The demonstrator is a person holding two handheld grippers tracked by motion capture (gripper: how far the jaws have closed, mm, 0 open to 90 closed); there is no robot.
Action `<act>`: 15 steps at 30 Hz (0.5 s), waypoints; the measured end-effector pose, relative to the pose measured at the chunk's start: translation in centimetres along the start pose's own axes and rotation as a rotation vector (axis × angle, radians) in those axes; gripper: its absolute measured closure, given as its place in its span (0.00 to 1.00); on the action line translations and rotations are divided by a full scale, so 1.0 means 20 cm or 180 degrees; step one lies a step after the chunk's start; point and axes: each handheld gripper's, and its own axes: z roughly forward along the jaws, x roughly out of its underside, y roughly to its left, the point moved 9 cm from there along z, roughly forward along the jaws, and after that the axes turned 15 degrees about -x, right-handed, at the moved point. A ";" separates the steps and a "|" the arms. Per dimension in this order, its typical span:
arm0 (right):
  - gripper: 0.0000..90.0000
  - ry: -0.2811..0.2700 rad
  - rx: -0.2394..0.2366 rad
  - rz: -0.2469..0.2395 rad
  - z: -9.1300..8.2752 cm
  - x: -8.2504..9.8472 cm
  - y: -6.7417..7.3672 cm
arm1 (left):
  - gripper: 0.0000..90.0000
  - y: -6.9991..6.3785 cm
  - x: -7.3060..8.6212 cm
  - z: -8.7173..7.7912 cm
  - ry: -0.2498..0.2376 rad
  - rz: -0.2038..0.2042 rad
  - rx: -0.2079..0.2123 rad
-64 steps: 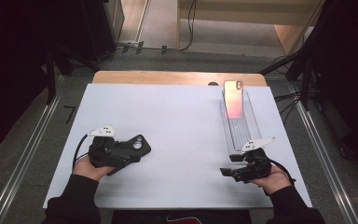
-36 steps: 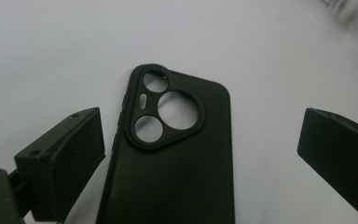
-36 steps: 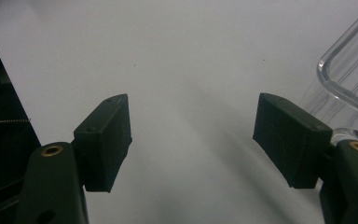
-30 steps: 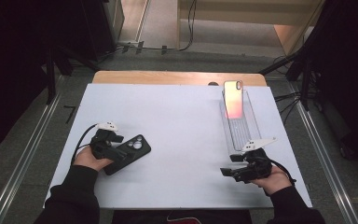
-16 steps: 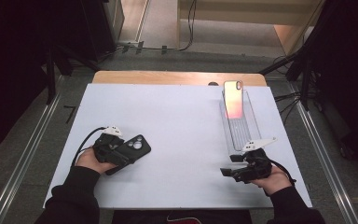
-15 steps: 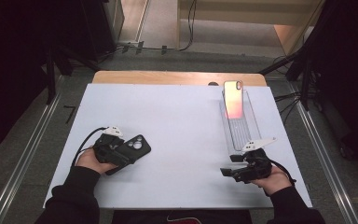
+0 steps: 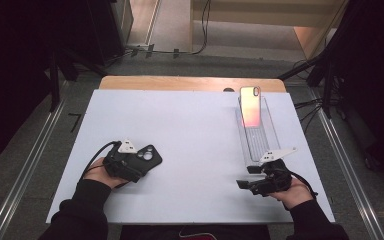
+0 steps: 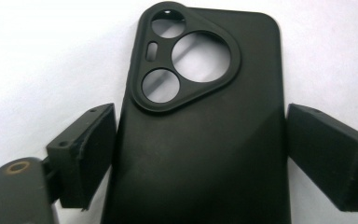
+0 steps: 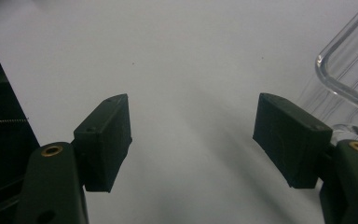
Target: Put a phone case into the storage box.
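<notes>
So the left gripper point(image 7: 130, 167) sits at the near-left part of the white table point(image 7: 190, 125), and a black phone case point(image 8: 200, 135) lies flat on the table right between its jaws. From the left gripper view, the case is back side up, with the big camera cutout at the far end, pointing away from the gripper. Both jaws flank the case's long edges. The left one looks like it's right at the edge; the right one has a thin sliver of gap, so I wouldn't call it a real grip yet. The jaws have just been closing in on it, with the case between them. In the high view the case point(image 7: 147, 157) pokes out of the gripper toward the middle of the table.

Over on the near-right side, the right gripper point(image 7: 252, 182) rests in the person's hand, jaws partly open with nothing between them, just bare table underneath in the right gripper view. A clear tray point(image 7: 260, 145) sits just beside it, running lengthwise toward the far edge, and its rounded corner point(image 9: 349, 70) shows up at the right of that view. A phone point(image 7: 250, 106) with a glowing pinkish-orange screen stands at the tray's far end, well apart from the case.
</notes>
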 end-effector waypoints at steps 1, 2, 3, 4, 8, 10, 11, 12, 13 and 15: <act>0.29 0.0000 0.0002 0.0006 0.00 0.00 0.00 | 0.13 0.00 0.00 0.00 -0.0002 -0.0002 0.0004; 0.29 0.0002 0.0005 0.0004 0.00 0.00 0.00 | 0.13 0.00 0.00 0.00 -0.0003 -0.0003 0.0008; 0.29 0.0004 0.0003 -0.0001 0.00 0.00 0.00 | 0.14 0.00 0.00 0.00 -0.0007 -0.0006 0.0007; 0.29 0.0010 0.0002 -0.0005 0.00 0.00 0.00 | 0.14 0.00 0.00 0.00 -0.0007 -0.0012 0.0001; 0.29 0.0009 -0.0001 -0.0008 0.00 0.00 0.00 | 0.16 0.01 0.00 0.00 0.0018 -0.0048 0.0023; 0.29 0.0011 -0.0003 -0.0010 0.00 0.00 0.00 | 0.16 0.01 -0.01 -0.01 0.0014 -0.0114 0.0064; 0.29 0.0007 -0.0002 -0.0011 0.00 0.00 0.00 | 0.17 0.02 -0.01 -0.01 0.0023 -0.0150 0.0077; 0.29 0.0004 -0.0004 -0.0012 0.00 0.00 0.00 | 0.17 0.02 -0.01 -0.01 0.0025 -0.0173 0.0104; 0.29 -0.0007 -0.0002 -0.0018 0.00 0.00 0.00 | 0.17 0.02 -0.02 -0.01 0.0027 -0.0204 0.0113; 0.29 -0.0015 -0.0006 -0.0017 0.00 0.00 0.00 | 0.17 0.03 -0.02 -0.02 0.0047 -0.0252 0.0135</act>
